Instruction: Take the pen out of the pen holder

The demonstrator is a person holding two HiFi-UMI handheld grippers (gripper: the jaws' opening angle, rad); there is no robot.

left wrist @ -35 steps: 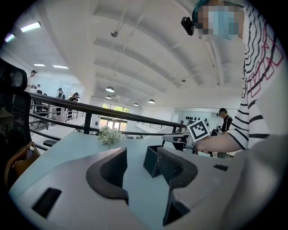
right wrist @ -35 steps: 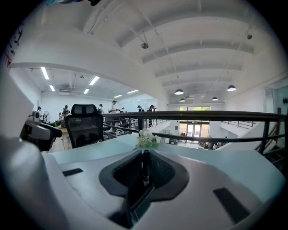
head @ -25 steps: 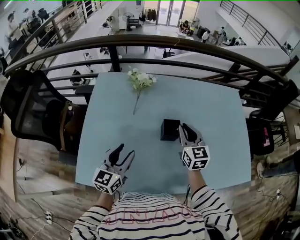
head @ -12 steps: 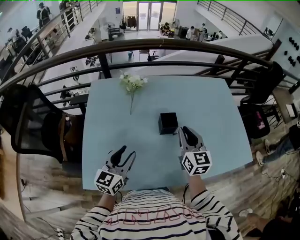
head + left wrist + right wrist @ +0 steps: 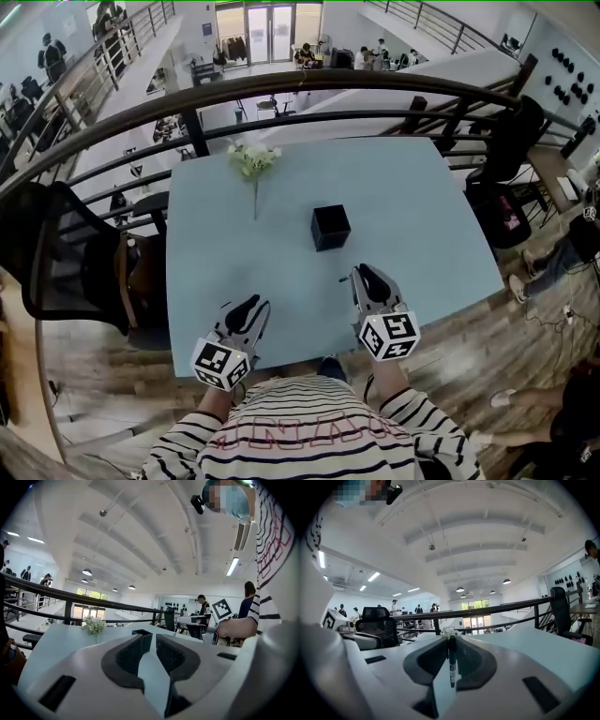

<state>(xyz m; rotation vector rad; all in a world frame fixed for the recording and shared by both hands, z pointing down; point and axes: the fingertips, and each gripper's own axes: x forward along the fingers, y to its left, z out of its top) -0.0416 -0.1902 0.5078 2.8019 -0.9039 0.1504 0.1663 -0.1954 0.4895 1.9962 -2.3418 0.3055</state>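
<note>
The black cube-shaped pen holder (image 5: 330,227) stands upright in the middle of the light blue table (image 5: 412,202). My right gripper (image 5: 361,273) is near the table's front edge, well short of the holder, shut on a thin black pen (image 5: 451,667) that stands upright between its pads. My left gripper (image 5: 251,306) hovers at the front left of the table. Its jaws are closing, a narrow gap still shows and nothing is between them. In the left gripper view the holder (image 5: 142,638) shows just beyond the left gripper (image 5: 153,637).
A white flower sprig (image 5: 251,161) lies at the table's far side. A dark metal railing (image 5: 281,89) runs behind the table. A black office chair (image 5: 66,253) stands to the left, another (image 5: 511,141) at the far right.
Both grippers have drawn back toward me, away from the pen holder, the right one carrying the pen. The left jaws have narrowed from wide open.
</note>
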